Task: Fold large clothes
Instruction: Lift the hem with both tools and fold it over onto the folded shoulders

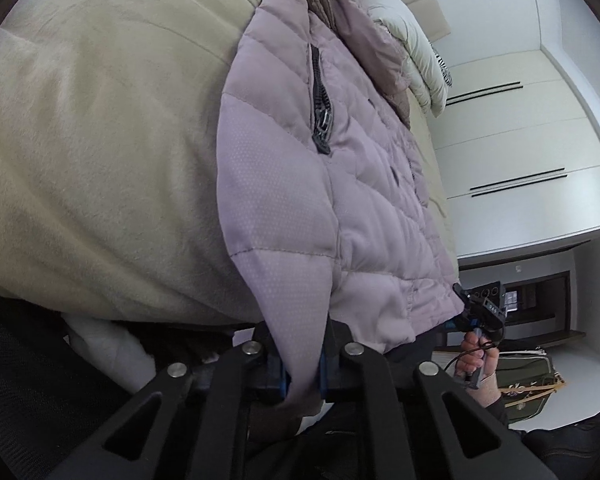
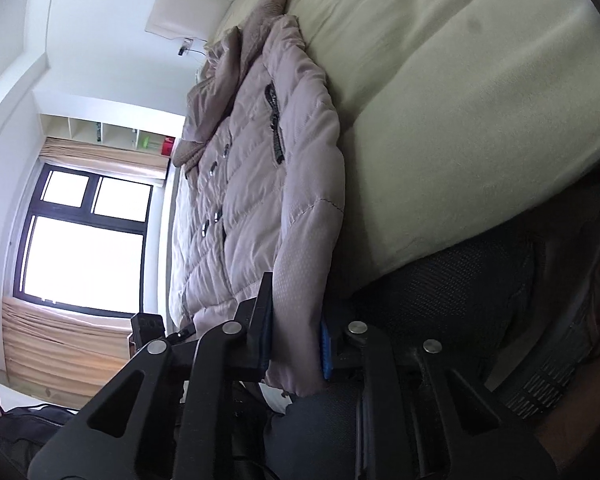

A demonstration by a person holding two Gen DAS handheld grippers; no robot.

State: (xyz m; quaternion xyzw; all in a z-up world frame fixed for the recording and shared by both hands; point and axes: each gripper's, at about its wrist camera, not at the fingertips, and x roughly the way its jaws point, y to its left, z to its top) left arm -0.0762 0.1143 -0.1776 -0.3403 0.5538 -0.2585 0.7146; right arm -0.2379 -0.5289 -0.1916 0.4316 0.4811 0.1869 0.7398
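A lilac quilted puffer jacket (image 1: 340,160) with a brown knit collar lies face up on the beige bed (image 1: 100,140), its hem at the bed's near edge. In the left wrist view my left gripper (image 1: 302,368) is shut on the end of a sleeve, which runs down between the blue pads. My right gripper (image 1: 480,312) shows at the hem's far corner, held by a hand (image 1: 476,356). In the right wrist view the jacket (image 2: 252,184) stretches away and my right gripper (image 2: 296,344) is shut on the other sleeve's end. The left gripper (image 2: 152,328) shows beyond the hem.
A pale padded quilt (image 1: 412,40) lies beyond the jacket's collar. White wardrobe doors (image 1: 520,140) stand on one side of the bed and a bright window (image 2: 84,232) with tan curtains on the other. A black mesh chair (image 2: 460,288) is close to the bed's edge (image 2: 460,100).
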